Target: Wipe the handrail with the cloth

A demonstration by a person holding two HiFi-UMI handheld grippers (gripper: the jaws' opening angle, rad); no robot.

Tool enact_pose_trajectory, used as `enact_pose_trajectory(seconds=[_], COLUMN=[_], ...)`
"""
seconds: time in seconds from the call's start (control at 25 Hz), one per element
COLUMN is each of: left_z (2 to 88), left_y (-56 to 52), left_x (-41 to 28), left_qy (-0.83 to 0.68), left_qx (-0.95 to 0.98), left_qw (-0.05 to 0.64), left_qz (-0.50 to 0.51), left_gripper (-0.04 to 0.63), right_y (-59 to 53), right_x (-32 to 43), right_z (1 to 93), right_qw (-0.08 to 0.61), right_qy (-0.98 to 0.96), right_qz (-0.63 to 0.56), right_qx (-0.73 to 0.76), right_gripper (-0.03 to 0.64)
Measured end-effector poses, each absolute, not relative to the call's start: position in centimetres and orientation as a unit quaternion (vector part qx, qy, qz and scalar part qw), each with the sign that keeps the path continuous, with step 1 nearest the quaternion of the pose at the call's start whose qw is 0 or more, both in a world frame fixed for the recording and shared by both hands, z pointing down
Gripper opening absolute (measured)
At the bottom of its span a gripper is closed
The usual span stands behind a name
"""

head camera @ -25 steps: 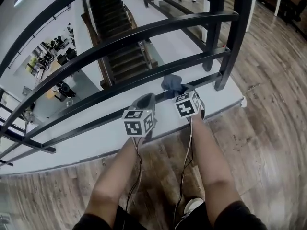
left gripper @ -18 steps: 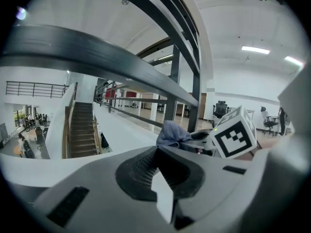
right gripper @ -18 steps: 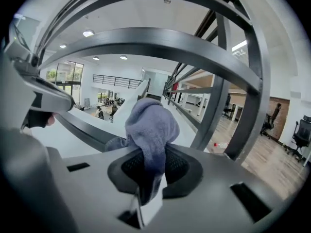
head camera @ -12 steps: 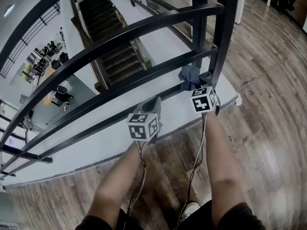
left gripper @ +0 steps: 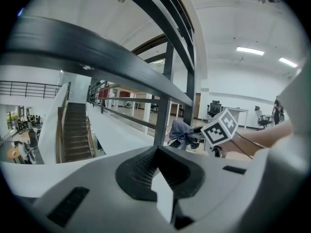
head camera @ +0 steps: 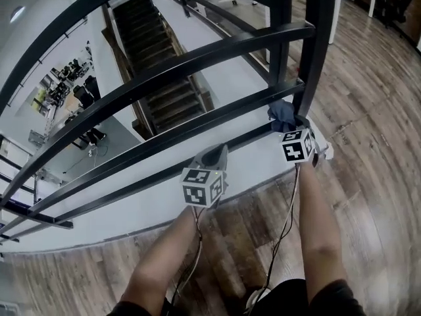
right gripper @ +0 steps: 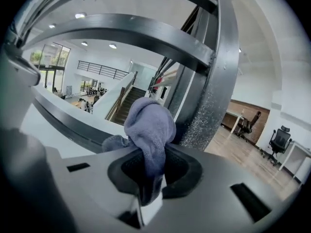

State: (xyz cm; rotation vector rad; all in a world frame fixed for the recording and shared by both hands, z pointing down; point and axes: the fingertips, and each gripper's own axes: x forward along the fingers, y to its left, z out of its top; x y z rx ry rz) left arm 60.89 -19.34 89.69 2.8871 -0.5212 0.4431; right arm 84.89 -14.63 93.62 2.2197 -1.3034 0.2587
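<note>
"While the right gripper [right gripper: 148, 178] has its jaws pinched tight on the cloth [right gripper: 150, 125], is the other one doing anything?"

"No. The left gripper [left gripper: 160, 178] has its jaws pressed together with nothing between them. In the head view it hangs just at 6 o'clock of the picture's middle, close by the lowest rail of the handrail [head camera: 164, 151], much where it was a second ago."

"So what has changed?"

"The cloth has travelled. A second ago it sat near the middle of that rail; now it is out at 2 o'clock of the picture's middle, hard by the upright post [head camera: 309, 64]. The right gripper has slid it toward 3 o'clock along the bar."

"What does that mean for the wiping?"

"Probably that this pass along the rail has run out. The post blocks any further slide that way, so the stroke would have to turn back or shift to another bar. The upper rails look untouched by the cloth at this moment."

"And the cloth itself?"

"Grey-blue, fleecy and bunched. One thick fold rises out of the jaws toward 12 o'clock, and a smaller lobe droops at 9 o'clock onto the dark rail. The speckled post stands just at its 3 o'clock; whether they touch is unclear."
</note>
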Motion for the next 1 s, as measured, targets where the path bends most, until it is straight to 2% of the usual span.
enact_pose_trajectory(seconds=[0.16,0.36,0.56,0.76,0.88,1.0], left_z=[89.8,89.3,74.6,63.8,53.8,43.8], left_y=[-17.4,-17.2,-15.4,-17.8,-16.6,-14.9], left_x=[57.6,46.6,29.8,24.1,19.8,16.3], left_qy=[-0.131,-0.189,-0.219,-0.253,-0.270,-0.292], left_qx=[0.976,0.968,0.953,0.940,0.938,0.930], left_qw=[0.066,0.069,0.114,0.144,0.135,0.152], left_qz=[0.162,0.150,0.177,0.177,0.170,0.161], left_gripper=[0.003,0.003,0.003,0.003,0.003,0.003], right_y=[-11.3,-12.8,-9.5,-9.9,-8.0,-6.4], right_x=[81.6,71.9,57.0,48.6,40.3,35.3], right_z=[93.3,92.1,76.8,66.8,56.4,45.6], right_qw=[0.219,0.234,0.231,0.249,0.260,0.241], right_qy=[-0.465,-0.494,-0.472,-0.516,-0.560,-0.587], right_qz=[0.148,0.142,0.192,0.192,0.174,0.165], right_qx=[0.845,0.825,0.829,0.797,0.767,0.755], right_gripper=[0.054,0.054,0.054,0.054,0.054,0.054])
